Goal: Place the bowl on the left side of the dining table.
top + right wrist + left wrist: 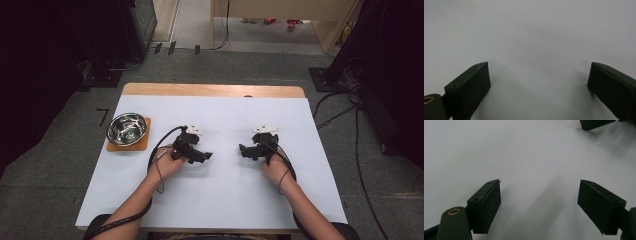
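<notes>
Right, on my feed both sets of jaws stand wide apart with nothing between them but white sheet. The left gripper [539, 206] hovers low over the table covering, its two black pads [489, 206] angled inward; at the top right corner of the left gripper view I see a dark piece of the other gripper. The right gripper [539, 88] is just as open, pads [472, 87] spread over bare white.

From the high view, the left hand [165, 162] grips its tool with the forearm coming in diagonally from the bottom left, jaws pointing toward the table's middle. The right hand [275, 165] mirrors it, forearm rising from the bottom right, jaws turned toward the left one. The two grippers face each other, apart, near the centre of the white sheet [220, 200].

Farther out, a shiny metal bowl [127, 129] sits on an orange-brown mat [142, 145] at the table's left edge, well apart from the left gripper. I can't tell whether the bowl holds anything.
</notes>
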